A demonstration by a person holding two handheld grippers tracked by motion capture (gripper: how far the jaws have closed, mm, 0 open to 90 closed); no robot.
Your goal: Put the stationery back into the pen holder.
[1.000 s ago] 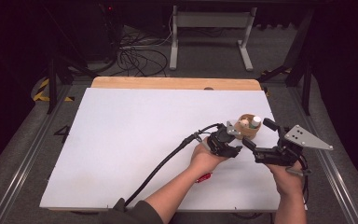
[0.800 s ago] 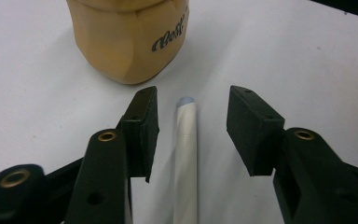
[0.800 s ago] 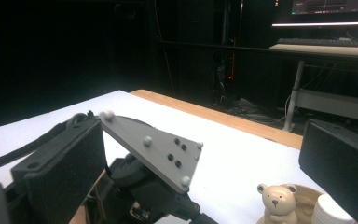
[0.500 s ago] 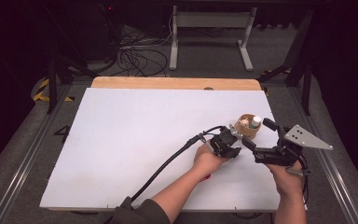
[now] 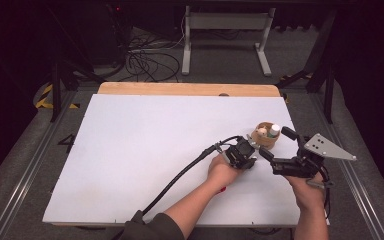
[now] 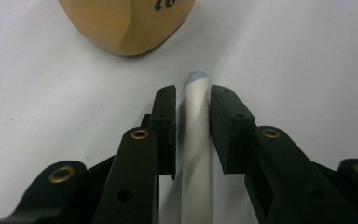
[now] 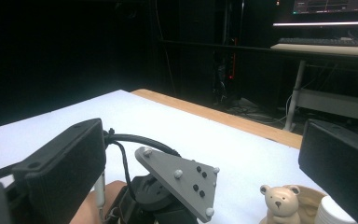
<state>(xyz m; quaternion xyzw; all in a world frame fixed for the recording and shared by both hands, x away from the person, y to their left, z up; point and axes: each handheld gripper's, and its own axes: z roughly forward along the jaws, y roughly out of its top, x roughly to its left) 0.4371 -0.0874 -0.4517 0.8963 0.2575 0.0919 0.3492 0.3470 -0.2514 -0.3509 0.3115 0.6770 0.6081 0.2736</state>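
A white pen with a pale blue tip lies on the white table, pointing toward a round tan wooden holder. My left gripper has just been closing; its black pads now sit against the pen's two sides. From the high view, the left gripper is low on the table just in front of the holder. My right gripper hovers to the right of it, jaws wide apart with nothing gripped. In the right gripper view, its jaws frame the left gripper's grey plate.
The holder contains a small bear figure and a white cap-like piece. A black cable trails from the left gripper toward the front edge. A wooden strip runs along the table's far edge. A small red object peeks out under the left wrist.
The left hand has shifted slightly and settled lower beside the holder. The right hand and gripper have stayed in place.
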